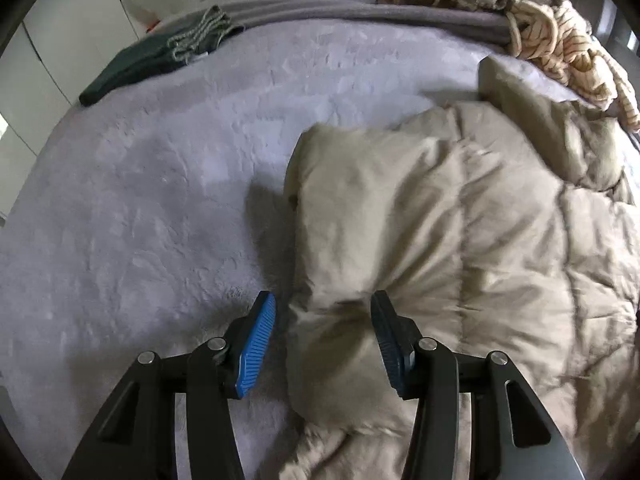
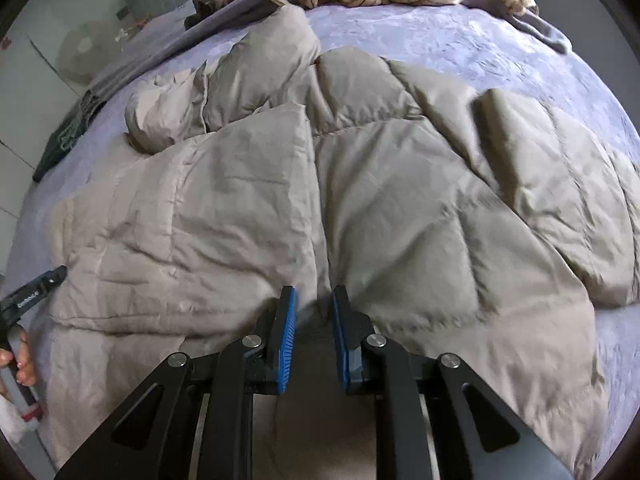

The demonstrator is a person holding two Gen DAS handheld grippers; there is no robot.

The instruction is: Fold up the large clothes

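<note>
A large beige quilted puffer coat lies spread on a lavender bed cover. In the left wrist view the coat fills the right half. My left gripper is open, its blue pads astride the coat's left edge, with padded fabric bulging between the jaws. My right gripper has its jaws partly open over the coat's near middle seam, with fabric in the narrow gap. The left gripper also shows at the coat's left edge in the right wrist view, held by a hand.
A dark green folded garment with a striped piece lies at the bed's far left. A grey folded blanket and a cream striped heap of clothes lie along the back. White cupboards stand at the left.
</note>
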